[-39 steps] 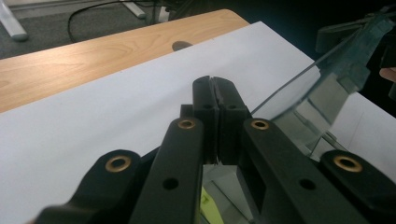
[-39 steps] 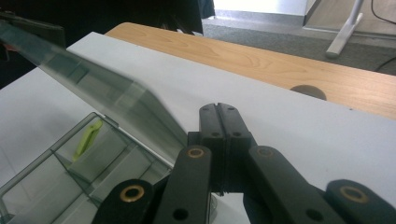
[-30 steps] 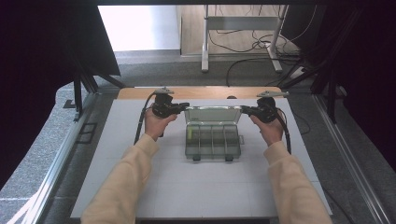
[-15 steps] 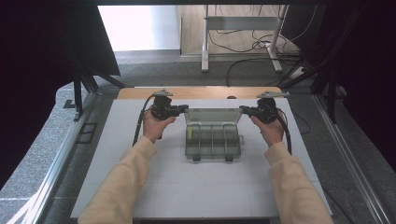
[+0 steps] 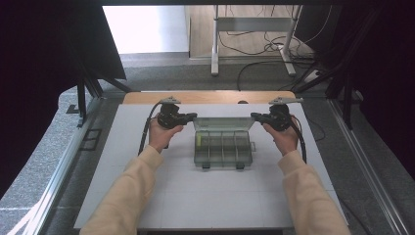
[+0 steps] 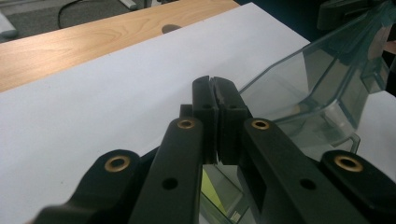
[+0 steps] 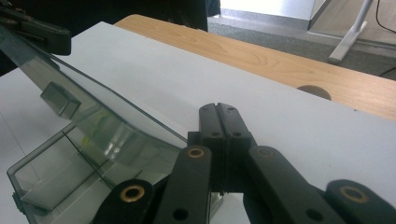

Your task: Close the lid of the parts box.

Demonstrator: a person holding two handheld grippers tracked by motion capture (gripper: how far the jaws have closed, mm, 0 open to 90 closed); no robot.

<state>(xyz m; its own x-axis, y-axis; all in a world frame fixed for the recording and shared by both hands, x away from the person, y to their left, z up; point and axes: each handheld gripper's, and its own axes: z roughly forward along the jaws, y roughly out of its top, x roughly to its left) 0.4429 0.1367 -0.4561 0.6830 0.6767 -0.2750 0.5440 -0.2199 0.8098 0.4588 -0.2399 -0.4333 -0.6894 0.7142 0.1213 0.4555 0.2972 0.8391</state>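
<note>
The clear, grey-tinted plastic compartment box (image 5: 223, 149) lies on the white desk (image 5: 195, 196) between the two claws, with its hinged lid (image 5: 222, 123) raised and tilting back on the far side. The left claw (image 5: 192, 117) sits at the lid's left corner and the right claw (image 5: 254, 116) at its right corner, each pointing inward toward the other, so the lid is met from both ends at once. That looks like a way to swing the wide, thin lid evenly without twisting it on its hinge.

Both claws have their jaws pressed together. In the left gripper view the left claw (image 6: 215, 91) is closed with the transparent lid (image 6: 317, 79) just to its right, touching or nearly touching the jaw's side; nothing shows between the pads. In the right gripper view the right claw (image 7: 218, 112) is likewise closed, with the lid's edge (image 7: 107, 121) just to its left and the open tray below. So the lid seems to be nudged or propped by the closed tips, not pinched.

A small yellow-green piece (image 5: 198, 140) lies in the leftmost compartment, nearest the left claw. Beyond both claws runs a strip of pale wooden tabletop (image 5: 205, 97).
</note>
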